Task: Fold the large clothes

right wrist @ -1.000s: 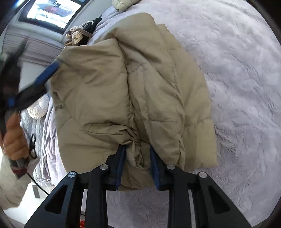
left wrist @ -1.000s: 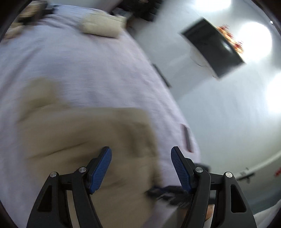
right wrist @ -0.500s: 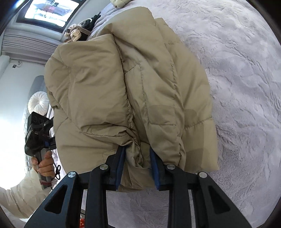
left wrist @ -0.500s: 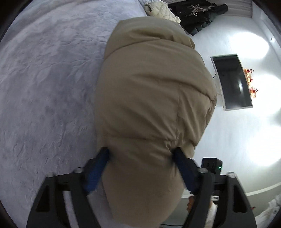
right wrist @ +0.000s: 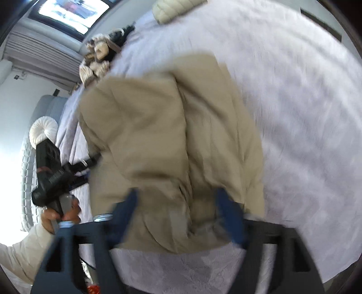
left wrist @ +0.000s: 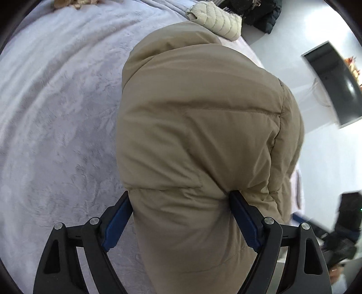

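A tan puffer jacket lies folded in a thick bundle on the lilac bed cover. My left gripper is open, with its blue pads on either side of the bundle's near end, which bulges between them. In the right wrist view the jacket shows blurred. My right gripper is open there, its fingers spread on either side of the jacket's near edge. The left gripper's body and the hand holding it show at the left of that view.
A cream quilted garment and dark clothes lie at the bed's far end. A dark screen hangs on the white wall to the right. A round white cushion and a pile of clothes lie at the bed's left.
My right gripper has opened and let go of the jacket's edge, and its view is blurred by motion. My left gripper swung over and now straddles the bundle's end.
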`<action>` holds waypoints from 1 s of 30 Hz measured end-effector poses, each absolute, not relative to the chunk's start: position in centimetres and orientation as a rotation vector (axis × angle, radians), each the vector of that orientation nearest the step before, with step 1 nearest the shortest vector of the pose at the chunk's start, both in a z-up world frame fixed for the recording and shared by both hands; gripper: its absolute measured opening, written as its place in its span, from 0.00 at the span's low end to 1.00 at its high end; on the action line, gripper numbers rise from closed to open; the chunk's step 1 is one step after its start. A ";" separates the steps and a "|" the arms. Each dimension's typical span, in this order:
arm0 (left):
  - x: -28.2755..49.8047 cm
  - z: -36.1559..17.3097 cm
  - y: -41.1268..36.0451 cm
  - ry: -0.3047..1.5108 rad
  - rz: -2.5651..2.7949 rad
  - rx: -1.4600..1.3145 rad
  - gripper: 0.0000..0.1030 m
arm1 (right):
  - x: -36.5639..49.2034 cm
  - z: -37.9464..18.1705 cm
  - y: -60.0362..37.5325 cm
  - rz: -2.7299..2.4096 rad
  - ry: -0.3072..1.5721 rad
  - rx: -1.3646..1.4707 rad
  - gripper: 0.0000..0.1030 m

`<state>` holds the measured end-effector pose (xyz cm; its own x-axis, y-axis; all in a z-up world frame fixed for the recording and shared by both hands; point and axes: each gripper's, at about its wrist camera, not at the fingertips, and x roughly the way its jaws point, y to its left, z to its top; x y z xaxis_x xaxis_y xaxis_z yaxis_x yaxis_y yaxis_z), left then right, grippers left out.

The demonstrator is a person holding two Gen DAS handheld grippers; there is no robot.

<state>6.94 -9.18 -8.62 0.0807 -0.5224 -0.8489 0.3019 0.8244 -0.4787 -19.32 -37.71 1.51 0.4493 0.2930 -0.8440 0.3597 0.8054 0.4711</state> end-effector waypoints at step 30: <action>6.2 -7.9 -9.7 1.371 -0.590 -0.128 0.85 | -8.4 -11.7 -42.4 0.209 1.380 0.833 1.00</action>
<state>6.18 -9.71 -7.94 0.0794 -0.4656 -0.8814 0.3204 0.8492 -0.4197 -8.37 -42.42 -11.72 0.2227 0.5874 -0.7781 0.3306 0.7053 0.6271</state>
